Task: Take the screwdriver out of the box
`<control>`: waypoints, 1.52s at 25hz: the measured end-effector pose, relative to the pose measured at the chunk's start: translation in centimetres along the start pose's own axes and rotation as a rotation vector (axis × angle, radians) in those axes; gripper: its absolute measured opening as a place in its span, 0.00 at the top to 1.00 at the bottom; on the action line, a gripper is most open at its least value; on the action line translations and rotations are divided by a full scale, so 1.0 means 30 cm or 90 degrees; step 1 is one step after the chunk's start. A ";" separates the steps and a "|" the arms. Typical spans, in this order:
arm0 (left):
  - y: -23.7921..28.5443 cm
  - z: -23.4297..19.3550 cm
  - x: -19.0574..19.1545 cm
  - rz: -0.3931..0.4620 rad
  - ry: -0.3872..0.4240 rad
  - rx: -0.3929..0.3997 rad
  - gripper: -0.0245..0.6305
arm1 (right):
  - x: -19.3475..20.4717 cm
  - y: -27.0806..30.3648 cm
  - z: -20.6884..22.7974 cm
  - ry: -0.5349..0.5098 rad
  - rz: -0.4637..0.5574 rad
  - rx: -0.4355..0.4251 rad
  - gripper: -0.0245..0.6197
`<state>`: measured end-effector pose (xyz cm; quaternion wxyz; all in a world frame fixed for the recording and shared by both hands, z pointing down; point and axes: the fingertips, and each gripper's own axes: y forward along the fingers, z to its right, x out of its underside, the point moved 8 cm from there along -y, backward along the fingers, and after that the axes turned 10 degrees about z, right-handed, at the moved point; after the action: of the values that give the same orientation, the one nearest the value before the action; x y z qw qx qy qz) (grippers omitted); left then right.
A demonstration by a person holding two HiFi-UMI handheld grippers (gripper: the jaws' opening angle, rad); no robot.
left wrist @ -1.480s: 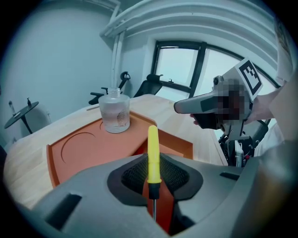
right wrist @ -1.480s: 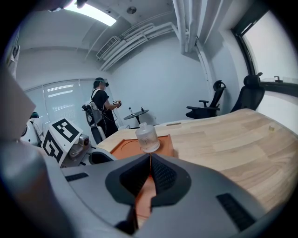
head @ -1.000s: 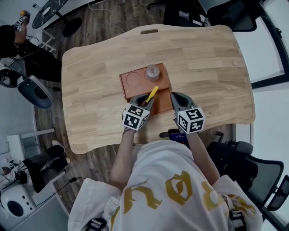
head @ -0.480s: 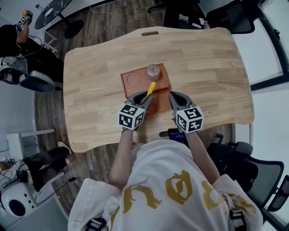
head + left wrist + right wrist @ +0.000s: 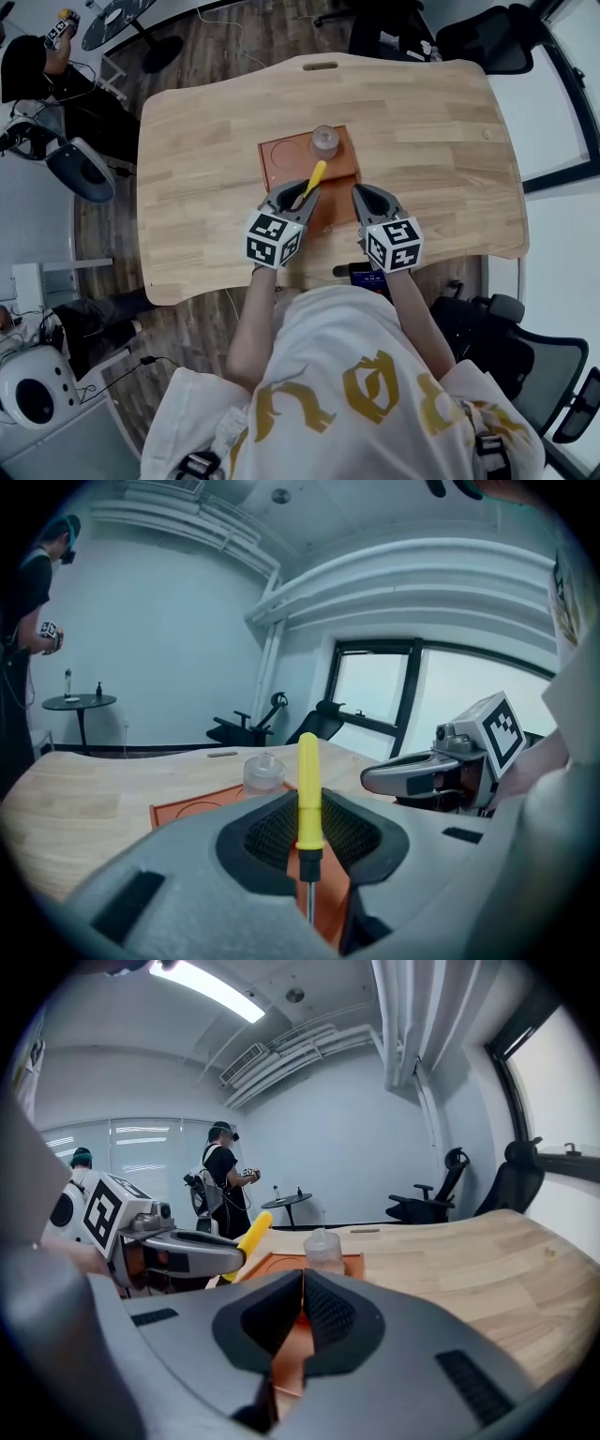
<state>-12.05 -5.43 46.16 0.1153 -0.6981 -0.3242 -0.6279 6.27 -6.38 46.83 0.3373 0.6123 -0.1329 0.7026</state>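
While held over the table and the orange box, stood to lose most by a jolt to the box from the right gripper, jaws pressed together at its edge. Pinched the screwdriver low on its yellow handle in the left gripper, above the box; could have pivoted, slipped, or clipped the small bottle.

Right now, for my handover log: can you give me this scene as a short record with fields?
Left gripper: shut on the yellow-handled screwdriver, over the shallow orange box
Right gripper: shut, at the box's right edge; hold on it unclear
In box: small clear plastic bottle, upright
Surface: light wooden table
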 end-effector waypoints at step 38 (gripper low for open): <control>-0.098 0.001 -0.053 0.109 -0.050 -0.026 0.84 | -0.031 -0.027 -0.010 -0.034 0.038 -0.004 0.95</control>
<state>-13.78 -3.66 43.90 0.1414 -0.7495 -0.2545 -0.5946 6.57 -5.89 45.69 0.3148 0.6253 -0.1623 0.6954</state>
